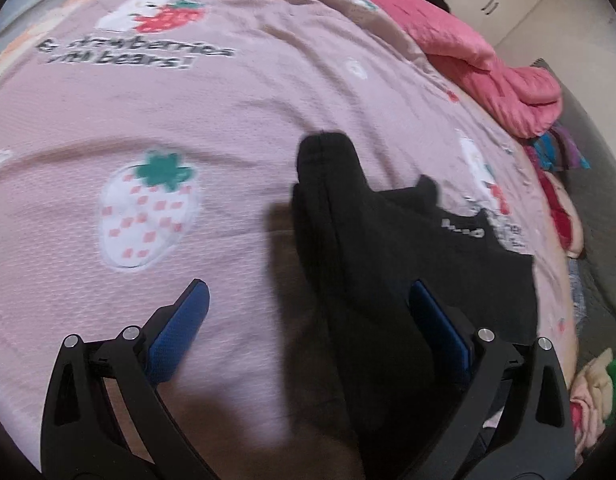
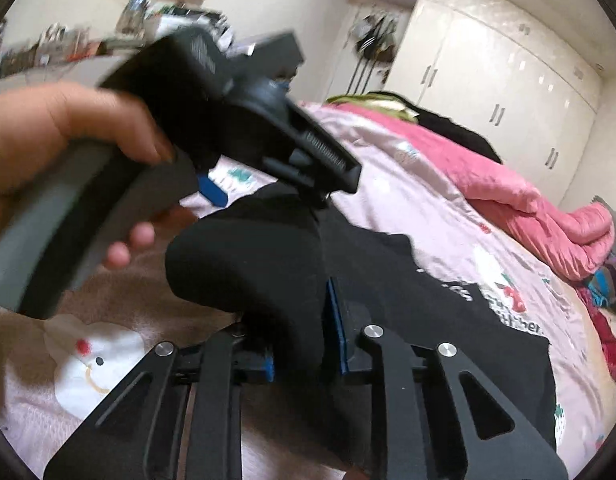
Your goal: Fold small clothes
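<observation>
A small black garment (image 1: 371, 248) with white lettering lies on the pink strawberry bedspread (image 1: 228, 128). My left gripper (image 1: 308, 300) is open above it, blue pads wide apart, with the cloth passing by the right pad (image 1: 439, 320). In the right wrist view my right gripper (image 2: 300, 300) is shut on a raised fold of the black garment (image 2: 260, 264). The left gripper's body (image 2: 244, 112), held by a hand (image 2: 68, 136), hovers just beyond the fold.
A bunched pink quilt (image 1: 503, 80) lies along the bed's far right side. Mixed clothes (image 1: 559, 200) are piled at the right edge. White wardrobes (image 2: 507, 80) stand behind the bed.
</observation>
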Available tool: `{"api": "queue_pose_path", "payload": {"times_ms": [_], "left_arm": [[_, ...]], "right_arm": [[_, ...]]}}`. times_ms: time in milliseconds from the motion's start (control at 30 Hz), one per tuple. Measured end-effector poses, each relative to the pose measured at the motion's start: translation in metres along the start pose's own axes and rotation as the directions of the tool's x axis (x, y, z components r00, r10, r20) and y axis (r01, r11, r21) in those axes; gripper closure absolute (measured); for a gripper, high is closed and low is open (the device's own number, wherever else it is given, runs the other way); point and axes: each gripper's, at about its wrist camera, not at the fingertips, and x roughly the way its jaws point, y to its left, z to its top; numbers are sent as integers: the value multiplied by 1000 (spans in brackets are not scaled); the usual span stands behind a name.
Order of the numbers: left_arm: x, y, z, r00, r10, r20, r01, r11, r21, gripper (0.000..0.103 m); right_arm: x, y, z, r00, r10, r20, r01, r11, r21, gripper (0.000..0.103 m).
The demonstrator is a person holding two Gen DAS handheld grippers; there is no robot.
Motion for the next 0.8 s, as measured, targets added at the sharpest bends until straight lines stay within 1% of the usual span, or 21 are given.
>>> {"api": "queue_pose_path", "payload": {"times_ms": [33, 133, 200, 233, 267, 300, 367, 433, 500, 633, 800], "left_arm": [[-1, -6, 1, 999, -41, 16, 41, 999, -6, 9], [-8, -22, 3, 993, -106, 60, 106, 994, -1, 10], [-14, -38, 4, 986, -143, 81, 142, 990, 21, 24], [-16, -47, 4, 982, -167, 87, 164, 986, 32, 38], [-18, -55, 5, 978, -186, 90, 183, 982, 42, 43], [-19, -63, 4, 976, -199, 91, 194, 980, 53, 46], [-25, -86, 4, 970, -221, 103, 211, 972, 98, 62], [-28, -102, 3, 968, -228, 104, 214, 968, 130, 67], [-31, -122, 2, 967, -234, 103, 216, 962, 165, 69], [-31, -148, 1, 965, -244, 95, 221, 954, 204, 69], [-21, -178, -3, 964, -257, 65, 236, 944, 232, 69]], "right_arm": [[-5, -6, 0, 1000, -10, 13, 9, 1000, 17, 85], [-18, -24, 0, 999, -32, 36, 30, 997, 66, 85], [-24, -36, -1, 998, -43, 46, 38, 994, 100, 86], [-28, -41, -2, 997, -51, 52, 45, 992, 118, 86], [-31, -46, -3, 997, -59, 56, 51, 990, 131, 87], [-36, -52, -4, 996, -71, 62, 61, 987, 148, 87], [-43, -59, -6, 994, -84, 68, 71, 982, 174, 88], [-51, -69, -10, 992, -103, 75, 85, 974, 209, 88], [-58, -78, -14, 990, -115, 78, 92, 965, 247, 89], [-70, -97, -21, 988, -138, 72, 109, 945, 309, 90], [-81, -117, -34, 985, -165, 52, 134, 919, 370, 90]]}}
